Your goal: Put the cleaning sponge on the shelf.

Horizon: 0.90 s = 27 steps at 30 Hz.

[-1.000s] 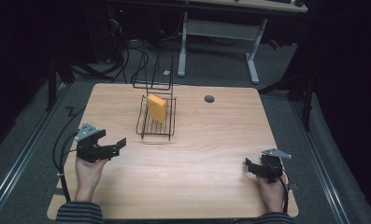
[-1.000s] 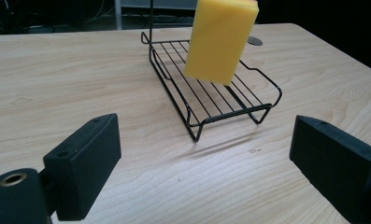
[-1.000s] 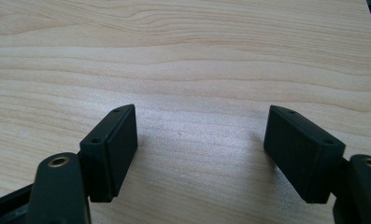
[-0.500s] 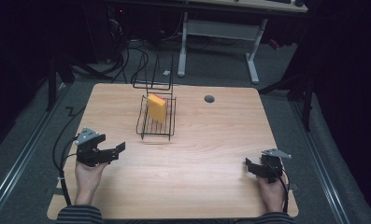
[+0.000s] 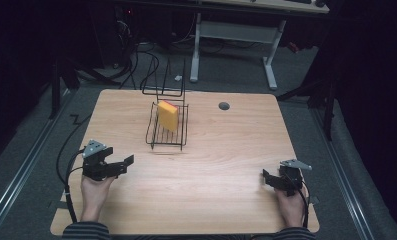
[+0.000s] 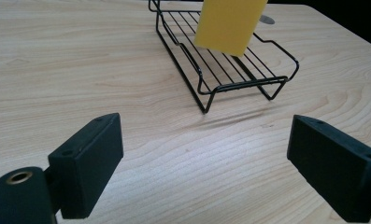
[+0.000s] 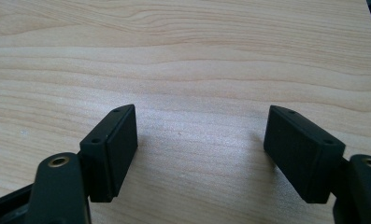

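A yellow sponge stands on edge in a black wire rack at the back middle of the wooden table. My left gripper rests low at the near left, pointing right toward the rack. Its jaws have just been closing a little; they stand open with nothing between them. In the left gripper view the rack and sponge lie ahead of the left gripper. My right gripper sits at the near right, open over bare wood, as the right gripper view confirms.
A grey cable hole marks the table's back right. A second wire frame stands at the back edge behind the rack. Cables trail off the left edge to the floor. A white desk leg rises beyond the table.
My left hand has drawn slightly back toward the near edge. The right hand, the rack and the sponge have not moved.
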Motion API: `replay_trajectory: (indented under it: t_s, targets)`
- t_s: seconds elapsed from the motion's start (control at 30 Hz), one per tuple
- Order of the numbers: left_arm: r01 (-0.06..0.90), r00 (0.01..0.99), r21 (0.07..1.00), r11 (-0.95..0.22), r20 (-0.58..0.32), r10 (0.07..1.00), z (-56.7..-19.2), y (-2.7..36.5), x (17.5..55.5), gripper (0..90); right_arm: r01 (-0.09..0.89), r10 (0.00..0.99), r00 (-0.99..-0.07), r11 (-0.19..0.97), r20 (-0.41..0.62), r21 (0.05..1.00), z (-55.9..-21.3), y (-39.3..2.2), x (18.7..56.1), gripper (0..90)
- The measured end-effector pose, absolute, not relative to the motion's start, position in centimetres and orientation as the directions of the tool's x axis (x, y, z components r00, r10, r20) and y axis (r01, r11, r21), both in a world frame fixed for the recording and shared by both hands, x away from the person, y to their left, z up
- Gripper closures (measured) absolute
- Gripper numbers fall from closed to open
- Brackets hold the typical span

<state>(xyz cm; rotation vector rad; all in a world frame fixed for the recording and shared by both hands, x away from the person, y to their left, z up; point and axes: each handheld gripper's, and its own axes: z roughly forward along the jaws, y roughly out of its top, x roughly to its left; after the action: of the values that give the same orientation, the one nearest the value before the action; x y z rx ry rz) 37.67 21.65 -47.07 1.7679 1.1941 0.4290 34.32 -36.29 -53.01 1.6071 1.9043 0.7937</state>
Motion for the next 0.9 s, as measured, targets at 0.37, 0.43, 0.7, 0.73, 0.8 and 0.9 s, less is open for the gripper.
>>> replay_trajectory:
  t_s: [0.37, 0.43, 0.7, 0.73, 0.8, 0.9]
  targets:
    - [0.573, 0.456, 0.814, -0.097, -0.219, 0.863, -48.5, 21.6, 38.4, 13.3, 0.683, 0.987, -0.16, 0.125, -0.019, 0.719, -53.0, -36.3, 34.3, 26.2]
    - [0.575, 0.451, 0.811, -0.106, -0.206, 0.868, -48.6, 21.5, 38.5, 13.5, 0.683, 0.987, -0.16, 0.124, -0.019, 0.72, -53.0, -36.3, 34.3, 26.2]
    - [0.594, 0.445, 0.796, -0.115, -0.207, 0.871, -49.4, 21.3, 39.0, 14.2, 0.683, 0.987, -0.16, 0.125, -0.019, 0.72, -53.0, -36.3, 34.3, 26.2]
    - [0.596, 0.443, 0.795, -0.115, -0.206, 0.872, -49.5, 21.3, 39.0, 14.2, 0.683, 0.987, -0.16, 0.125, -0.019, 0.72, -53.0, -36.3, 34.3, 26.2]
    - [0.599, 0.438, 0.793, -0.11, -0.211, 0.874, -49.7, 21.3, 39.2, 14.3, 0.683, 0.987, -0.16, 0.125, -0.019, 0.72, -53.0, -36.3, 34.3, 26.2]
    - [0.602, 0.436, 0.791, -0.109, -0.211, 0.875, -49.9, 21.2, 39.4, 14.4, 0.682, 0.987, -0.16, 0.124, -0.019, 0.72, -53.0, -36.3, 34.3, 26.2]
